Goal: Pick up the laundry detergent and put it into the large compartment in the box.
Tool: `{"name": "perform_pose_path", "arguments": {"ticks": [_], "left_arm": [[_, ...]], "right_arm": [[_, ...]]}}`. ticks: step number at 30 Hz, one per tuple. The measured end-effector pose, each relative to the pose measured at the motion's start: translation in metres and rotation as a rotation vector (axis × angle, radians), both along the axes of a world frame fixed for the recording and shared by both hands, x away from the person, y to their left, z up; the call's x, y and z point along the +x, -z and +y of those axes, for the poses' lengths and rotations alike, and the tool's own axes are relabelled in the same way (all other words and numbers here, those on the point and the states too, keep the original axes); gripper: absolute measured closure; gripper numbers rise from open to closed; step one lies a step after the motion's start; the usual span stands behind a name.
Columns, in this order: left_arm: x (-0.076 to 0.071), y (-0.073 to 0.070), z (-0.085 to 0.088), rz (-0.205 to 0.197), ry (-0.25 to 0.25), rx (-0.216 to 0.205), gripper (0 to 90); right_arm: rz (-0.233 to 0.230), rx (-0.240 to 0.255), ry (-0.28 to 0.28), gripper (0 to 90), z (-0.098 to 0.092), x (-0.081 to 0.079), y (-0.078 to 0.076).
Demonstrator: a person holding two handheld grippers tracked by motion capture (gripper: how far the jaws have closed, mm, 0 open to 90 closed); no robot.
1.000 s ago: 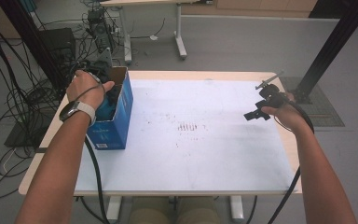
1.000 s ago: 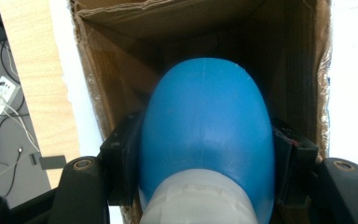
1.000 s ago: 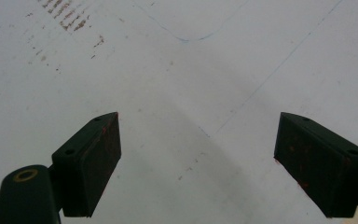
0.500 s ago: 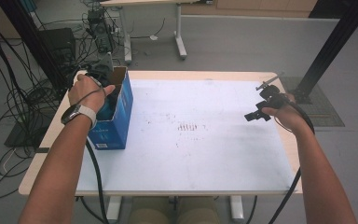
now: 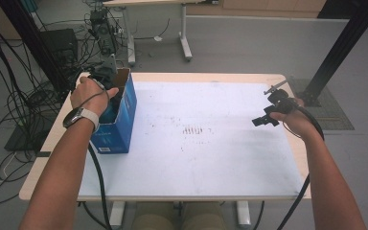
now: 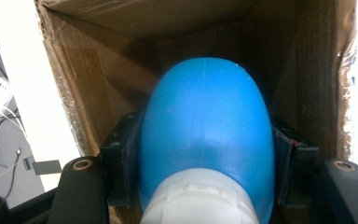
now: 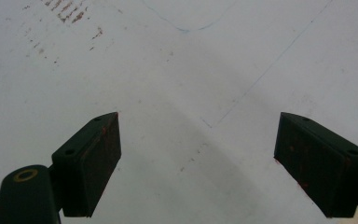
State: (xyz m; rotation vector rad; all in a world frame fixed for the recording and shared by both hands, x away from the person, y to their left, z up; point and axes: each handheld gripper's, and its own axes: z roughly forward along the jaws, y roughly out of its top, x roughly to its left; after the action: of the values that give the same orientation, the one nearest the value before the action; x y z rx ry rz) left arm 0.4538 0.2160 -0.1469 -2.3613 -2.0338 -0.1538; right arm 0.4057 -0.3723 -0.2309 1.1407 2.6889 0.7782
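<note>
— Blue plastic, smooth and rounded, with a white cap end: that's the bottle-like thing the left gripper has pinched between its two black jaws, one pad pressed against each flank.

— And where is it, from where you stand?

— Down inside the open blue cardboard box at the left edge of the white-topped table. In the left gripper view the brown inner walls of the box rise all around it. From above, the left hand sits over the box mouth.

— The other one?

— The right gripper hovers over the table's right edge, well apart from the box. Its jaws stand spread wide with nothing between them, just bare, scuffed tabletop below, marked with faint reddish specks.
</note>
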Motion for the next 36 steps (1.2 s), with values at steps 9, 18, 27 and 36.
{"name": "perform_pose_path", "arguments": {"ticks": [9,18,27,36], "left_arm": [[-0.0009,0.0002,0.0,-0.001,-0.006,-0.002,37.6],[-0.0014,0.0004,-0.0012,-0.004,-0.004,0.001,37.6],[-0.0014,0.0001,0.0,-0.004,-0.001,-0.001,37.6],[-0.0029,0.0008,-0.0014,-0.013,0.0,0.001,37.6]], "right_arm": [[-0.006,0.007,-0.004,14.7,0.0006,-0.0009,0.0],[-0.008,0.009,-0.002,14.7,-0.0024,-0.0024,0.0011],[-0.008,0.008,-0.003,14.7,-0.0017,-0.0017,0.0011],[-0.011,0.009,-0.004,14.7,-0.0014,-0.002,0.0005]]}}
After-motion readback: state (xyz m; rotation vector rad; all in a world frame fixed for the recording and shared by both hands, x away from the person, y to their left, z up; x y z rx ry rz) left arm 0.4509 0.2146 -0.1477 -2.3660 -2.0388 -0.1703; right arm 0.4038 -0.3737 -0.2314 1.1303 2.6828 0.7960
